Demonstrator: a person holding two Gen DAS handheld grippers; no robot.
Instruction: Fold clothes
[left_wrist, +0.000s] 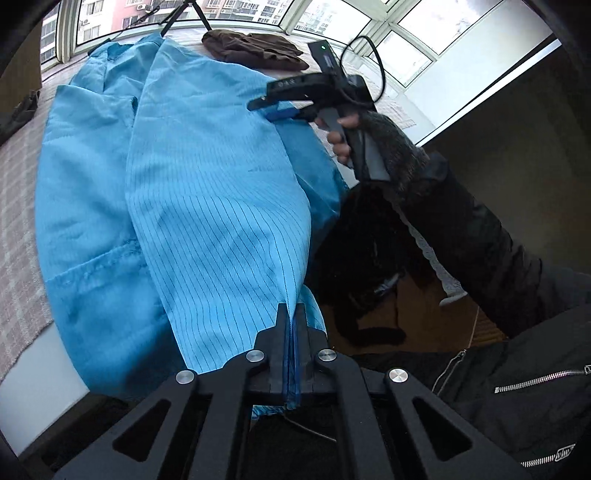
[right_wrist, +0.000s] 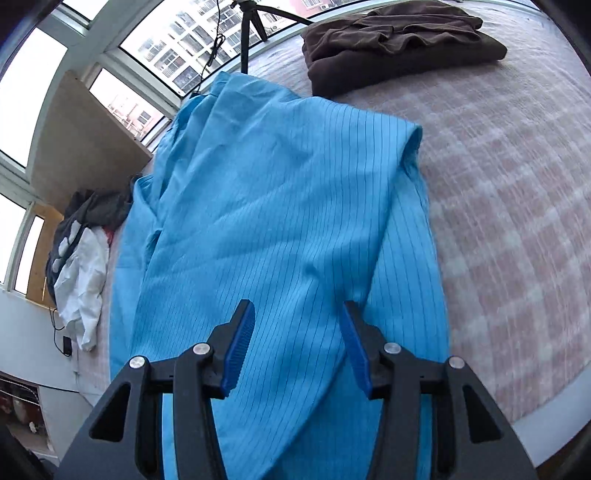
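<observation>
A light blue pin-striped garment (left_wrist: 207, 206) lies lengthwise on a bed with a pink-and-white checked cover (right_wrist: 509, 229). Its striped layer is folded over the plain blue part. My left gripper (left_wrist: 291, 314) is at the near edge of the bed and is shut on the garment's near hem, which rises into its fingers. In the left wrist view my right gripper (left_wrist: 260, 110) sits at the garment's far right edge, held by a hand in a grey fingerless glove (left_wrist: 384, 136). In the right wrist view my right gripper (right_wrist: 297, 321) stands open just above the blue garment (right_wrist: 280, 206), with nothing pinched.
A folded brown garment (right_wrist: 399, 40) lies at the far end of the bed. A heap of white and dark clothes (right_wrist: 81, 251) lies off the bed's left side, under the windows. A tripod (right_wrist: 251, 22) stands by the glass. The person's black zipped jacket (left_wrist: 517, 387) fills the near right.
</observation>
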